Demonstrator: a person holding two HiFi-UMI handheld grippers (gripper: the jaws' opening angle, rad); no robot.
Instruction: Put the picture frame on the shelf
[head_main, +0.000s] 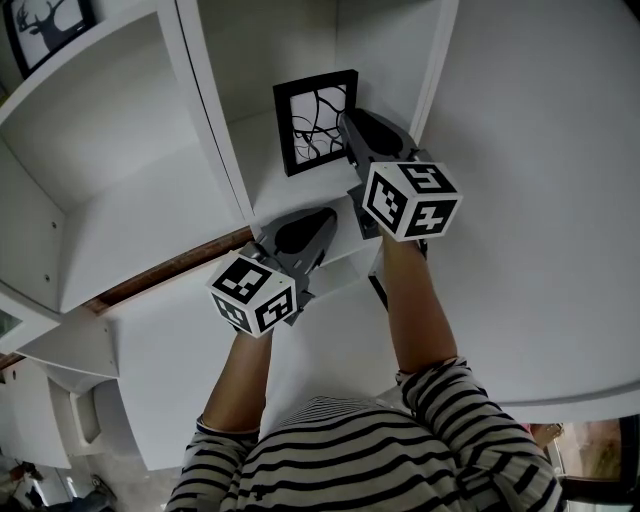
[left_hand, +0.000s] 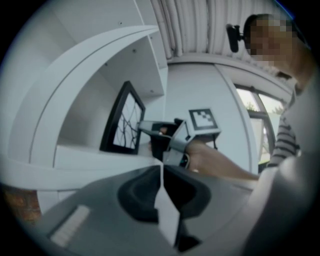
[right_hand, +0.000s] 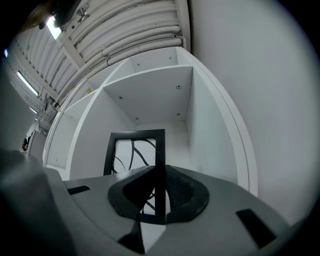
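A black picture frame (head_main: 314, 121) with a white sheet of curved black lines stands upright in the white shelf's (head_main: 150, 215) right compartment. My right gripper (head_main: 347, 128) is shut on the frame's right edge. In the right gripper view the dark pads (right_hand: 182, 187) clamp that edge of the frame (right_hand: 134, 152). My left gripper (head_main: 322, 218) hovers just before the shelf's front edge, below the frame, shut with nothing between its jaws. The left gripper view shows its closed jaws (left_hand: 161, 172), with the frame (left_hand: 124, 120) and the right gripper (left_hand: 149, 129) beyond.
A second black-framed picture (head_main: 48, 25) stands in the upper left compartment. A vertical divider (head_main: 212, 130) separates the two compartments. A white side wall (head_main: 540, 150) rises to the right. A window (left_hand: 260, 125) shows behind the person.
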